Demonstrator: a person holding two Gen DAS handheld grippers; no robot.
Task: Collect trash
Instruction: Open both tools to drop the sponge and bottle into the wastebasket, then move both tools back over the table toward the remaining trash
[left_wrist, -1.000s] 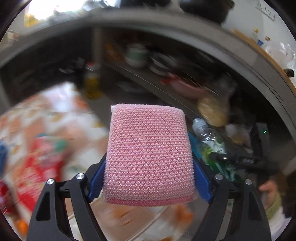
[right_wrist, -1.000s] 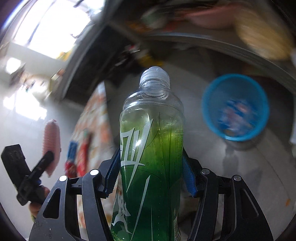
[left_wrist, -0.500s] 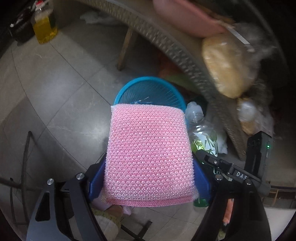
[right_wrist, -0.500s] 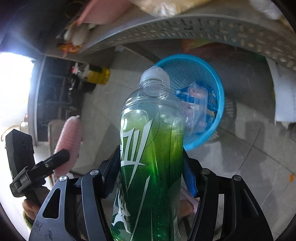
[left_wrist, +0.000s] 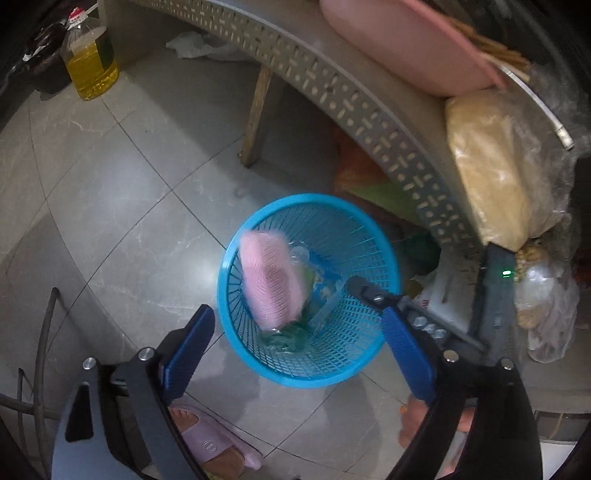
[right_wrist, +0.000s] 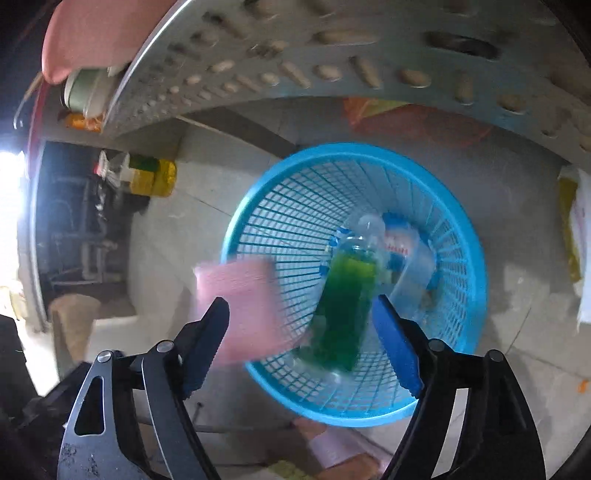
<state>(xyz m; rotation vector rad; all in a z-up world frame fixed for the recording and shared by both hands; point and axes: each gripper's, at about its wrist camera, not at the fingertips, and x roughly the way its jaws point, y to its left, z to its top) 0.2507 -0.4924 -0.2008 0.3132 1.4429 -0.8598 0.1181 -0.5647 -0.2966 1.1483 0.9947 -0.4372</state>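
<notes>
A blue mesh basket (left_wrist: 306, 199) stands on the tiled floor under both grippers. My left gripper (left_wrist: 295, 314) hangs above it, its jaws opening with nothing between the pads. The pink sponge (left_wrist: 271, 280) is loose and blurred, falling inside the basket's near-left rim. My right gripper (right_wrist: 301, 304) is also opening over the basket (right_wrist: 354, 151). The green drink bottle (right_wrist: 343, 306) has left its pads and drops cap-first into the basket, onto plastic wrappers. In the right wrist view the sponge (right_wrist: 240, 306) shows at the basket's left edge.
A perforated grey shelf edge (left_wrist: 332, 85) overhangs the basket, carrying a pink basin (left_wrist: 399, 44) and a bag of yellowish food (left_wrist: 495, 166). A wooden leg (left_wrist: 255, 114) and an oil bottle (left_wrist: 92, 62) stand on the floor. A foot in a pink slipper (left_wrist: 210, 443) is below.
Both grippers sank toward the basket and their jaws spread. The sponge left the left gripper and the bottle left the right one; both are dropping into the basket.
</notes>
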